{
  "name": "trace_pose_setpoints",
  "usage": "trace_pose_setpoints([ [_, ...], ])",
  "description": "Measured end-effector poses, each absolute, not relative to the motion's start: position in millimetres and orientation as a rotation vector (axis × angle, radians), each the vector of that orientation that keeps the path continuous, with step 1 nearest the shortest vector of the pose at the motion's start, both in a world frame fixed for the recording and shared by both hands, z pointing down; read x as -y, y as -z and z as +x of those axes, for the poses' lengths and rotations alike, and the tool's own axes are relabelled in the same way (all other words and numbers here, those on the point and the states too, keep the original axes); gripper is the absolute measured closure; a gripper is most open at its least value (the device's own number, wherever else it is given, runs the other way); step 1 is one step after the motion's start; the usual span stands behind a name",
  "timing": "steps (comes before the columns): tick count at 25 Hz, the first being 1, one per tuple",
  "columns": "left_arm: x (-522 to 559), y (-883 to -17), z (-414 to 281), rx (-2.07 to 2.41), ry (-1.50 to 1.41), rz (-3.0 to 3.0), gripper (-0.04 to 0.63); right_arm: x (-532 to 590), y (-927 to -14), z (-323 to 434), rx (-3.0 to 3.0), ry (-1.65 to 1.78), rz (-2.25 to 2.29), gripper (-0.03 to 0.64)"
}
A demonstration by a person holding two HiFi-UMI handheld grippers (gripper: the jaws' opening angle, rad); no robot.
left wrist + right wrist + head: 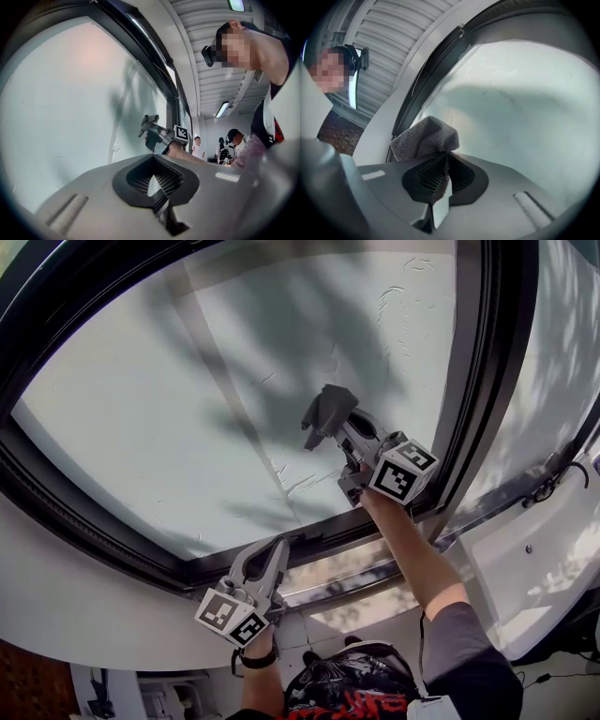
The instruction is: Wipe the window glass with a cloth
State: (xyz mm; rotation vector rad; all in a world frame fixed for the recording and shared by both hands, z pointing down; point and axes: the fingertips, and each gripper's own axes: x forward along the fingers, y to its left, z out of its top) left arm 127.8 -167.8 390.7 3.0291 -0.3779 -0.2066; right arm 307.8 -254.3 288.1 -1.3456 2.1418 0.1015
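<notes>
now, right tool (pixel 325 425) tight on cloth (pixel 330 403) at glass (pixel 122 427); left tool (pixel 273 547) closed, empty

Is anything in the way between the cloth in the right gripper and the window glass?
Nothing visible. The right hand-held gripper holds the grey cloth up at the window glass, with bare pane all around it. The left hand-held gripper sits low by the window frame, out of the way.

Daylight came through the window glass (pixel 187 427), which glowed pale and fairly even, with soft leafy shadows (pixel 300 371) smeared across it. Both gripper views were fisheye, black in the corners, with bent edges. The cloth (pixel 424 138) looked sharp up close. Indoors, a ceiling light (pixel 221 109) showed as a bright strip.
</notes>
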Motion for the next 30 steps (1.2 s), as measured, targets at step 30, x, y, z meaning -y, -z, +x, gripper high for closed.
trace_pose_setpoints([
  [30,154.8,-406.1,178.3,0.277,0.112,3.047,0.595,209.6,-297.6,418.6,-1.925,-0.306,-1.544,0.601],
])
